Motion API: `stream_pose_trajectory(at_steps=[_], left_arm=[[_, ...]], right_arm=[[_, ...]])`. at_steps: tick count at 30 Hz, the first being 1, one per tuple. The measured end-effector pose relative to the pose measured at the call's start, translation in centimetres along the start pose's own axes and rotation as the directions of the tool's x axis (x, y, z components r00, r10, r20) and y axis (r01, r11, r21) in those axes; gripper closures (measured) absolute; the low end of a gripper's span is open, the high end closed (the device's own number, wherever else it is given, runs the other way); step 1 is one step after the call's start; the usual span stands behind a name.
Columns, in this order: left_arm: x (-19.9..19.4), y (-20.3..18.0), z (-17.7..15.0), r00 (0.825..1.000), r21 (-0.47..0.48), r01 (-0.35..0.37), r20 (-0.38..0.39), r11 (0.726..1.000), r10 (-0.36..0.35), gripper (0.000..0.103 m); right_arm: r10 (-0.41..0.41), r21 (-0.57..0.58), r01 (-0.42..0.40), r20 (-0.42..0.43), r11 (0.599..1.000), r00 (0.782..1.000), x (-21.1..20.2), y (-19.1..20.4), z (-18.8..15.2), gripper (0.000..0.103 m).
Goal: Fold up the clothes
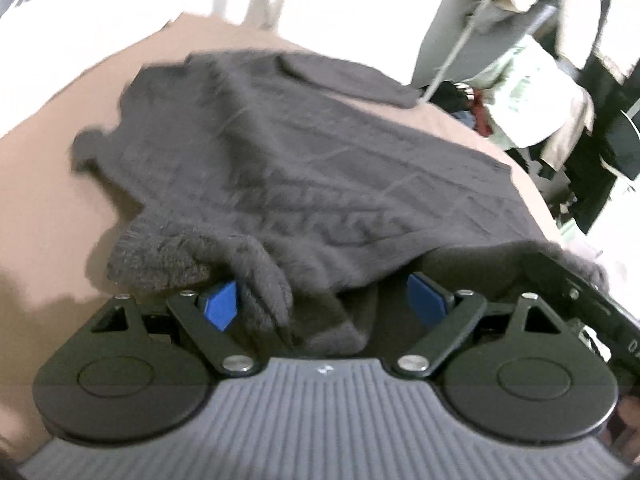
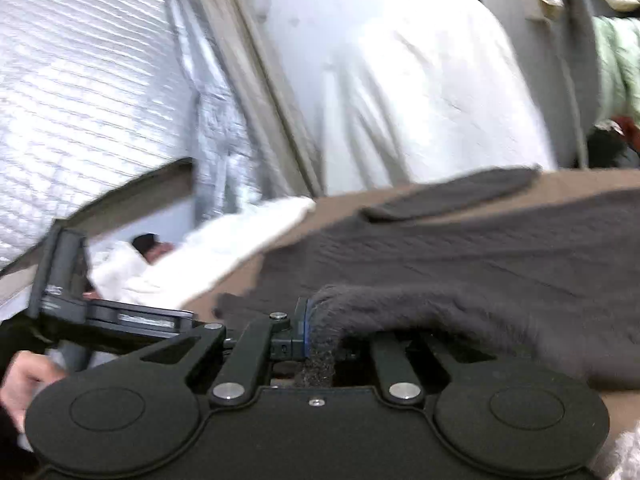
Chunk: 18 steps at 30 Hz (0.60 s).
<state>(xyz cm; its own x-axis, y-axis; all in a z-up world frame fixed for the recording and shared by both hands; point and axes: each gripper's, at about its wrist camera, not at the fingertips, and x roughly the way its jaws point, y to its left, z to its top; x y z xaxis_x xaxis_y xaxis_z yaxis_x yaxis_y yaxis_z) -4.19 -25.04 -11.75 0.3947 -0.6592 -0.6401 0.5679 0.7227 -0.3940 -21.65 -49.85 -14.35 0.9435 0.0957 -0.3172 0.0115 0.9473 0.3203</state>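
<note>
Item 1, sweater (image 1: 304,160): dark grey cable knit, spread across the middle of the left wrist view on a tan sheet (image 1: 44,184), near hem at the bottom of the frame, 1 sleeve (image 1: 344,76) lying toward the upper centre. Both views are smeared, so fine detail is unreliable.

Item 2, left gripper (image 1: 326,300): jaws apart, blue pads (image 1: 220,304) wide of each other. A ribbed fold of hem hangs in the gap at lower centre, beside the left pad, but I see nothing pressing it.

Item 3, right gripper (image 2: 320,336): jaws together, clamped on the sweater's ribbed edge at lower centre of its view; knit bulges out over the right finger. The other gripper's body and a hand (image 2: 20,380) show at lower left there.

Item 4, step in hand, as I judge it: take the near hem at 2 points before folding it away.

Item 5, how I would do it well:
- Push the left jaws further over the hem before closing, so both pads meet the ribbed band (not just the loose fold).
- Keep the 2 grips apart and level, hem taut between them.
- Lift low; thick knit sags and drags.
- Watch the far sleeve; it may need tucking in first.
</note>
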Motion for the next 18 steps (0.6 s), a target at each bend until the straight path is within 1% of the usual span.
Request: stream_pose_trajectory(at_steps=[2,3,6,7,8,9,10,11,12,13,14,15,16,17,18], left_arm=[[-0.1,-0.5,0.1,1.000,0.022,0.016,0.013,1.000,-0.016,0.015],[-0.1,-0.5,0.2,1.000,0.025,0.011,0.017,1.000,-0.011,0.015],[0.0,-0.2,0.5,0.999,0.007,-0.022,0.024,1.000,0.022,0.015],[0.2,0.2,0.6,0.999,-0.018,-0.040,0.020,0.999,0.040,0.014],[0.5,1.0,0.8,0.997,-0.055,-0.072,0.001,0.996,0.073,0.007],[1.0,2.2,0.8,0.993,-0.103,-0.112,-0.033,0.988,0.109,0.005],[1.6,3.4,0.7,0.989,-0.163,-0.142,-0.069,0.976,0.132,0.005],[2.1,4.7,0.5,0.984,-0.230,-0.161,-0.107,0.960,0.139,0.005],[2.5,6.2,0.1,0.984,-0.310,-0.149,-0.139,0.939,0.110,0.008],[2.7,7.3,-0.3,0.985,-0.371,-0.131,-0.152,0.920,0.079,0.010],[2.8,7.8,-0.6,0.987,-0.403,-0.120,-0.149,0.907,0.064,0.030],[2.7,7.8,-0.7,0.987,-0.393,-0.123,-0.145,0.911,0.071,0.065],[2.6,7.3,-0.6,0.985,-0.350,-0.137,-0.146,0.927,0.090,0.079],[2.4,6.6,-0.3,0.983,-0.305,-0.156,-0.139,0.940,0.118,0.085],[2.0,5.9,-0.1,0.981,-0.275,-0.182,-0.121,0.944,0.154,0.085]], right_arm=[[0.002,-0.030,-0.002,-0.004,1.000,1.000,0.3,0.6,0.2,0.092],[-0.002,-0.043,0.002,-0.004,0.999,1.000,0.2,0.7,0.4,0.092],[-0.006,-0.077,0.007,0.015,0.997,1.000,-0.4,1.5,1.0,0.092],[-0.003,-0.088,0.006,0.031,0.996,1.000,-0.9,1.5,1.4,0.092],[-0.001,-0.099,0.005,0.047,0.995,0.999,-1.3,1.6,1.7,0.092],[0.004,-0.111,0.003,0.060,0.994,0.998,-1.4,1.5,2.0,0.092],[0.007,-0.121,0.001,0.073,0.993,0.997,-1.6,1.5,2.3,0.092],[0.007,-0.124,0.003,0.079,0.992,0.997,-1.5,1.4,2.6,0.092],[0.005,-0.120,0.005,0.080,0.993,0.997,-1.5,1.3,2.8,0.092],[0.001,-0.109,0.008,0.078,0.994,0.997,-1.3,1.2,2.9,0.092],[-0.003,-0.090,0.009,0.075,0.996,0.997,-1.2,0.9,2.9,0.092],[-0.001,-0.068,0.006,0.073,0.998,0.997,-1.2,0.7,3.0,0.092],[0.002,-0.052,0.001,0.073,0.999,0.997,-1.3,0.5,3.0,0.092],[0.006,-0.043,-0.003,0.077,0.999,0.997,-1.3,0.5,3.2,0.092],[0.010,-0.040,-0.007,0.080,0.999,0.997,-1.0,0.7,3.5,0.092]])
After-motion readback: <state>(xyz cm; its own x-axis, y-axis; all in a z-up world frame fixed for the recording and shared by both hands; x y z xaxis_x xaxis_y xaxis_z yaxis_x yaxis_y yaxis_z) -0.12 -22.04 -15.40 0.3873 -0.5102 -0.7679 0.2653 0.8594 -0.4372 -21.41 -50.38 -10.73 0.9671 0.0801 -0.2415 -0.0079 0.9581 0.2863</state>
